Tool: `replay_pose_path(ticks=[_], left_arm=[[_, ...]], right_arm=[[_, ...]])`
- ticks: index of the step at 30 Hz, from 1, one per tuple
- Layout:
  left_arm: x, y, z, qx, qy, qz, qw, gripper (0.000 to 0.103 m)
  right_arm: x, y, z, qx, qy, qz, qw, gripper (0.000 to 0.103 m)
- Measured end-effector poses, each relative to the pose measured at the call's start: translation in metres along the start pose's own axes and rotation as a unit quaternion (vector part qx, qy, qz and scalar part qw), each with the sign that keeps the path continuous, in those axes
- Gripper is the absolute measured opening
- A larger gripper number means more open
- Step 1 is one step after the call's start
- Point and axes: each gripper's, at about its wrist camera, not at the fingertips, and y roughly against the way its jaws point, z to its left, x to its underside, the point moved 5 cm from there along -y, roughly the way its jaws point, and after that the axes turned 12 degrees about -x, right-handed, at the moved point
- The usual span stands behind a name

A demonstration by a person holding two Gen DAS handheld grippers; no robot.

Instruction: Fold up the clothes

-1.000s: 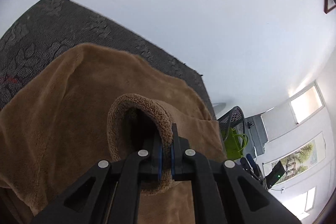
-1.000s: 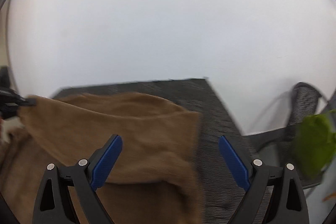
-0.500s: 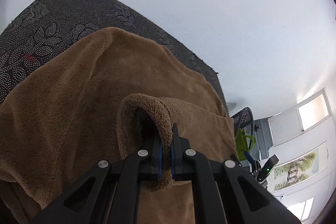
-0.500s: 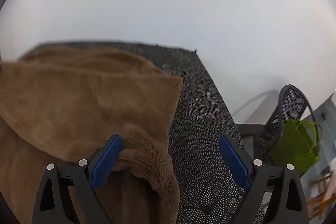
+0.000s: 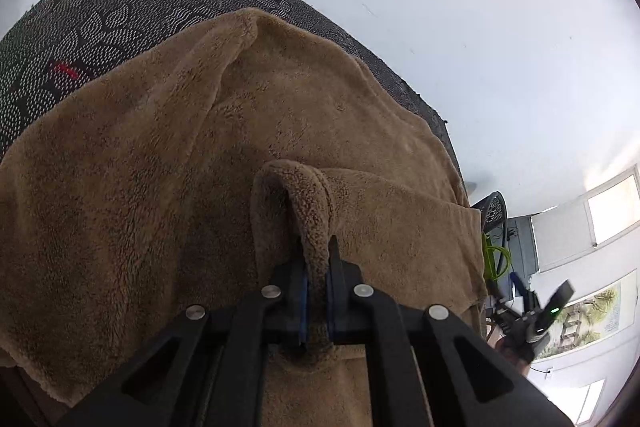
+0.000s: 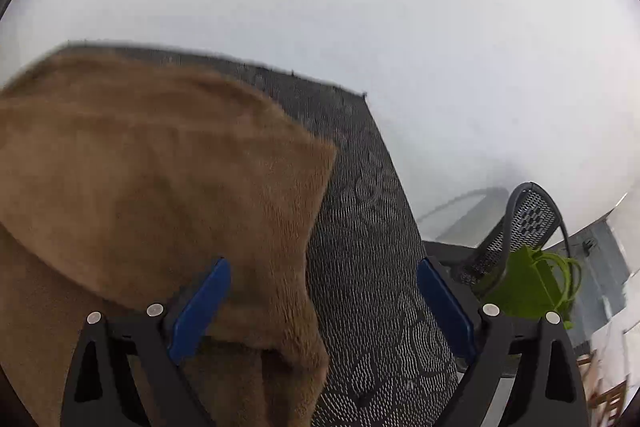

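Plush brown fleece garment, thick pile, pinched at a rolled hem between pressed-together fingers of left gripper, lower centre of left wrist view. Remainder draped in soft ridges over dark tabletop, covering woven with pale dotted floral pattern; small red mark at left. Right gripper: blue-padded fingers spread wide, holding nothing, poised over garment's right-hand edge, blurred. Step judged: carrying gripped hem across for a fold. Next move calls for laying hem flat, right fingers closing on free corner. Green bag and mesh chair at lower right.
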Motion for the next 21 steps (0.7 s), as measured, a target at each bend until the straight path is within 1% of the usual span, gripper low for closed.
replay_pose_path(ticks=[3, 5, 7, 9, 10, 13, 15, 18, 19, 20, 21], left_arm=[[-0.006, 0.004, -0.006, 0.003, -0.006, -0.008, 0.9999, 0.008], [-0.011, 0.008, -0.014, 0.007, -0.011, -0.018, 0.9997, 0.008], [-0.017, 0.015, -0.023, 0.014, -0.017, -0.032, 0.9992, 0.008], [-0.023, 0.025, -0.031, 0.022, -0.026, -0.053, 0.9980, 0.008], [-0.025, 0.030, -0.034, 0.023, -0.031, -0.063, 0.9973, 0.008], [-0.026, 0.040, -0.036, 0.005, -0.050, -0.086, 0.9950, 0.008], [-0.024, 0.037, -0.027, -0.021, -0.060, -0.081, 0.9947, 0.008], [-0.022, 0.019, -0.008, -0.047, -0.048, -0.050, 0.9965, 0.011], [-0.021, 0.012, -0.002, -0.055, -0.044, -0.039, 0.9968, 0.016], [-0.020, 0.007, 0.004, -0.063, -0.041, -0.033, 0.9966, 0.023], [-0.018, 0.004, 0.008, -0.072, -0.041, -0.030, 0.9961, 0.027]], right_arm=[[-0.024, 0.008, 0.004, -0.048, -0.030, -0.025, 0.998, 0.095], [-0.039, 0.004, 0.014, -0.083, -0.040, -0.030, 0.995, 0.095], [-0.051, -0.004, 0.031, -0.103, -0.039, -0.032, 0.993, 0.095], [-0.059, -0.018, 0.041, -0.121, -0.044, -0.029, 0.991, 0.095], [-0.060, -0.022, 0.048, -0.136, -0.051, -0.025, 0.989, 0.095], [-0.053, -0.039, 0.057, -0.165, -0.072, -0.007, 0.984, 0.095], [-0.050, -0.054, 0.060, -0.168, -0.080, 0.009, 0.983, 0.095], [-0.039, -0.079, 0.050, -0.167, -0.096, 0.039, 0.980, 0.095], [-0.038, -0.081, 0.048, -0.169, -0.099, 0.043, 0.980, 0.095], [-0.036, -0.084, 0.045, -0.172, -0.102, 0.046, 0.979, 0.097], [-0.034, -0.086, 0.043, -0.172, -0.104, 0.050, 0.978, 0.097]])
